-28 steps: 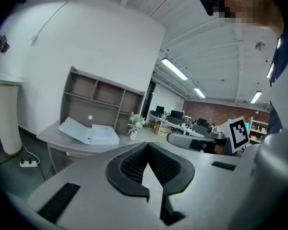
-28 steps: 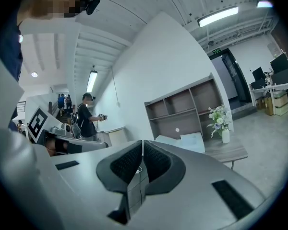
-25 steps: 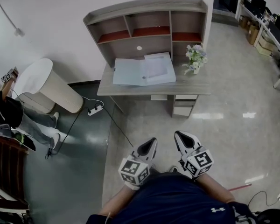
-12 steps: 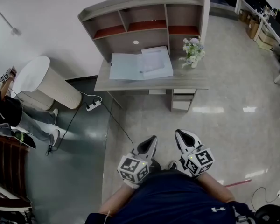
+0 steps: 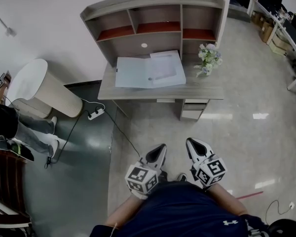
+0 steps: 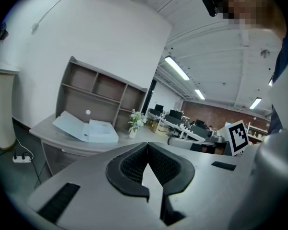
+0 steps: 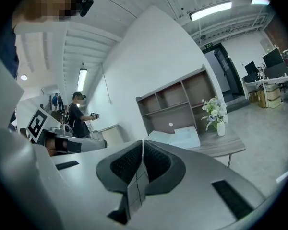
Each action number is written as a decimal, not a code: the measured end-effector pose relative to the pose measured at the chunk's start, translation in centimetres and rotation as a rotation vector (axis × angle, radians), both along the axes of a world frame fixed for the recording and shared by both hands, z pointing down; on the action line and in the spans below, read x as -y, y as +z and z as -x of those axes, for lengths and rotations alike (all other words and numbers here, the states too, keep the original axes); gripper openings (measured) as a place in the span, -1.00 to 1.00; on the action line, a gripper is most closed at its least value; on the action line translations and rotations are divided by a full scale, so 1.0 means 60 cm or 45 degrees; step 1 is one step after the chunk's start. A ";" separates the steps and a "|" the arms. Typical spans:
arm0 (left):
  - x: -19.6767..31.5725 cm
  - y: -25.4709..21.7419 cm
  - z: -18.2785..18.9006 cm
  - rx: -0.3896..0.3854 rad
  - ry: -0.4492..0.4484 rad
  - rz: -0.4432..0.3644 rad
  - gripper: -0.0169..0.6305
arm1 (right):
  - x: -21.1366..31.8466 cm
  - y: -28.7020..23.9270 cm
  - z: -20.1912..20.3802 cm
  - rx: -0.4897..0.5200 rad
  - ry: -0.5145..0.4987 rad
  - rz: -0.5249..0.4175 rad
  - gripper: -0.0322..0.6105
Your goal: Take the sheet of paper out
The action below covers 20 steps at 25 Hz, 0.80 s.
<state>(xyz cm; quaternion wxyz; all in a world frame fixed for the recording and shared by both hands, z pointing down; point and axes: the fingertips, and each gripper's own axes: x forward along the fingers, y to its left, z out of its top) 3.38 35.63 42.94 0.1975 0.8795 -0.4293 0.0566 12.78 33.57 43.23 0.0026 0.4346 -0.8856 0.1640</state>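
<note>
An open light-blue folder lies on the grey desk under a shelf unit, far ahead of me. A white sheet of paper rests on the folder's right half. The folder also shows small in the left gripper view, and likewise the folder in the right gripper view. My left gripper and right gripper are held side by side close to my body, well short of the desk. Both are shut with nothing between the jaws, the left gripper and right gripper pointing toward the desk.
A vase of flowers stands at the desk's right end, with drawers below. A power strip and its cable lie on the floor at left, near a white round-topped stand. A person stands at the far left.
The desk has come slightly nearer and looks a bit larger in the head view. Both grippers keep their place by my body and stay shut.
</note>
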 end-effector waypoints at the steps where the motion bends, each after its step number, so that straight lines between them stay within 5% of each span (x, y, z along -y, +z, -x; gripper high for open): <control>1: 0.013 0.000 0.010 -0.007 0.004 -0.001 -0.90 | 0.011 0.000 0.010 -0.006 0.004 0.000 -0.84; 20: 0.195 0.007 0.155 -0.121 0.159 0.016 -0.90 | 0.158 0.008 0.155 -0.122 0.155 0.050 -0.84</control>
